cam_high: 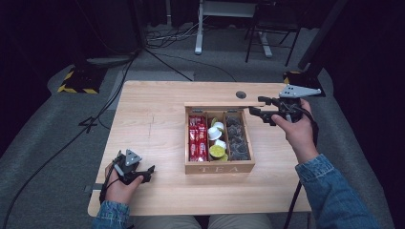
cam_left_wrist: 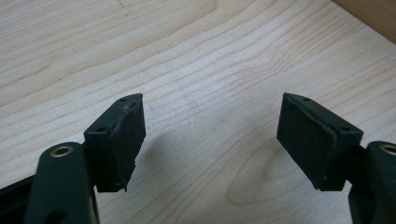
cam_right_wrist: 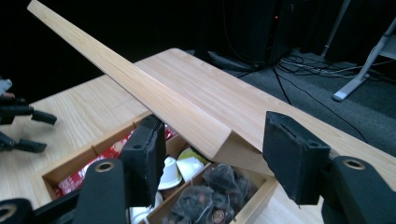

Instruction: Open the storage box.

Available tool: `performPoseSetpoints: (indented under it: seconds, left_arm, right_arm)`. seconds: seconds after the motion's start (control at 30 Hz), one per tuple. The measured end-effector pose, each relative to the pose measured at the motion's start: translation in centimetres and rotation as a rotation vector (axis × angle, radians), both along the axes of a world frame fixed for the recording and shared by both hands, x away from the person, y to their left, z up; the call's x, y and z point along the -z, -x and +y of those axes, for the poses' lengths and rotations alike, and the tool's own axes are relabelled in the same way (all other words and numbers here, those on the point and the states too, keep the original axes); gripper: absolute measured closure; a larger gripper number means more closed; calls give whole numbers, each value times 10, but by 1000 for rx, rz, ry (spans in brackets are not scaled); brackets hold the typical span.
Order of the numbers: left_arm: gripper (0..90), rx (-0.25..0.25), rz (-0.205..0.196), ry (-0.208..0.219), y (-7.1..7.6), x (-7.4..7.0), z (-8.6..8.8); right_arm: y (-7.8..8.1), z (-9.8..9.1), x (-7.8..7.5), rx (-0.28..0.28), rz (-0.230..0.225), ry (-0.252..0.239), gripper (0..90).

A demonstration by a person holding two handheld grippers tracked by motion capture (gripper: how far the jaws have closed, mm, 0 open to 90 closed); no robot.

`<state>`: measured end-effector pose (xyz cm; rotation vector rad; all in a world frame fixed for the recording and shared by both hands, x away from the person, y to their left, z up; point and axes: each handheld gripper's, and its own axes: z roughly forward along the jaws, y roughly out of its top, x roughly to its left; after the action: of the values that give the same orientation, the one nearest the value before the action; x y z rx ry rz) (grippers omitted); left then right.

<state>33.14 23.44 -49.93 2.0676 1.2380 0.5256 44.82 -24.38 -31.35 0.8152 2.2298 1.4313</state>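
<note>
A wooden tea box [cam_high: 218,167] marked TEA stands right of the table's middle, its lid [cam_high: 224,104] raised at the back. Inside lie red sachets [cam_high: 197,138], white and yellow capsules [cam_high: 217,140] and dark tea bags [cam_high: 237,138]. My right gripper [cam_high: 259,107] is at the lid's right end. In the right gripper view it [cam_right_wrist: 212,158] is open, and the lid's [cam_right_wrist: 140,88] corner sits between the jaws without touching them. My left gripper [cam_high: 149,174] rests low at the front left, open over bare wood [cam_left_wrist: 210,140].
The table has a round cable hole [cam_high: 241,94] behind the box. On the floor beyond are cables [cam_high: 167,38], a desk leg [cam_high: 198,28] and a yellow-black stand base [cam_high: 76,81]. The left gripper [cam_right_wrist: 28,130] shows far off in the right gripper view.
</note>
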Motion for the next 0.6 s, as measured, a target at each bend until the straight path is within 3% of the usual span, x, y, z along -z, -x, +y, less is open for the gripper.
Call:
performPoseSetpoints:
  seconds: [0.43, 0.6]
  left_arm:
    - [239, -5, 12, 7, -6, 4, 0]
    - [239, -5, 14, 6, -8, 4, 0]
  right_arm:
    - [-29, 7, -9, 37, -18, -69, 427]
    - [-41, 13, -5, 50, -3, -57, 439]
